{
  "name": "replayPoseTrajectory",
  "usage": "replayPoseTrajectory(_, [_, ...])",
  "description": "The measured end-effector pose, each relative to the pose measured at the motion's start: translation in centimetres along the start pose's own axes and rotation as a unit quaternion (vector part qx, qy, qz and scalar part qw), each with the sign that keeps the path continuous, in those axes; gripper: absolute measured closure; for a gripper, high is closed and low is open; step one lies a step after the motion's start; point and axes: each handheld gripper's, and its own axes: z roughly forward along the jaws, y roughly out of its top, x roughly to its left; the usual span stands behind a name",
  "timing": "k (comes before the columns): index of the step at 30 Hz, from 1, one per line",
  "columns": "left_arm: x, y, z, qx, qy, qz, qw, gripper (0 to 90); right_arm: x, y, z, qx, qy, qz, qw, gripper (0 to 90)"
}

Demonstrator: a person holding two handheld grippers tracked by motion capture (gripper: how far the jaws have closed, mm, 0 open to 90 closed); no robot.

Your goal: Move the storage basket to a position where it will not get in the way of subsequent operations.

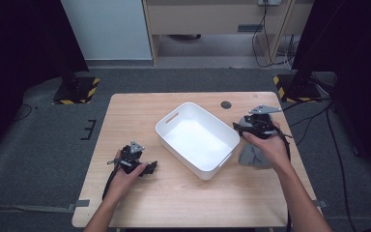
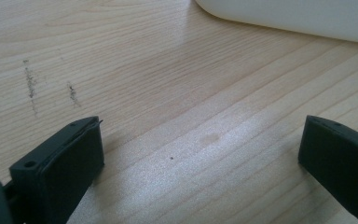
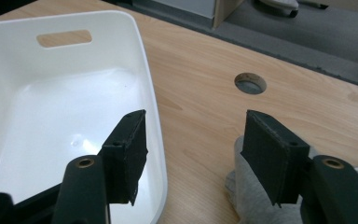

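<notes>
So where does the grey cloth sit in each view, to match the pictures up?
High view: the grey cloth lies on the table right of the white bin, under the right hand.
Left gripper view: not in it.
Right gripper view: bottom right, behind the right-hand finger.
Shared landmark: the white bin, at top right in the left gripper view, left in the right gripper view.

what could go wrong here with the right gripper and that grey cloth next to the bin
The right gripper is open, with only one pad against the grey cloth, so closing now may pinch a mere fold, or nothing. It also sits close to the white bin, whose rim could be knocked on the way over. A loosely held cloth might snag on that rim or drop on the table.
</notes>
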Motion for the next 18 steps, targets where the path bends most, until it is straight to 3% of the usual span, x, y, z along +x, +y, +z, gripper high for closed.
replayPoseTrajectory(5, [0.0, 0.0, 0.0, 0.0, 0.001, 0.0, 1.0, 0.0, 0.2, -0.2, 0.9, 0.008, 0.015, 0.0, 0.9999, 37.8])
replayPoseTrajectory(10, [0.0, 0.0, 0.0, 0.0, 0.0, 0.0, 1.0, 0.0, 0.3, -0.5, 1.9, 0.019, 0.011, -0.01, 0.9997, 41.0])
replayPoseTrajectory(14, [0.0, 0.1, 0.0, 0.0, 0.0, 0.001, 1.0, 0.0, 0.7, -0.5, 2.6, 0.023, 0.022, -0.004, 0.9995, 41.8])
replayPoseTrajectory(18, [0.0, 0.1, 0.0, 0.0, 0.001, 0.0, 1.0, 0.0, 1.6, -0.5, 3.5, 0.046, 0.027, -0.027, 0.9982, 44.8])
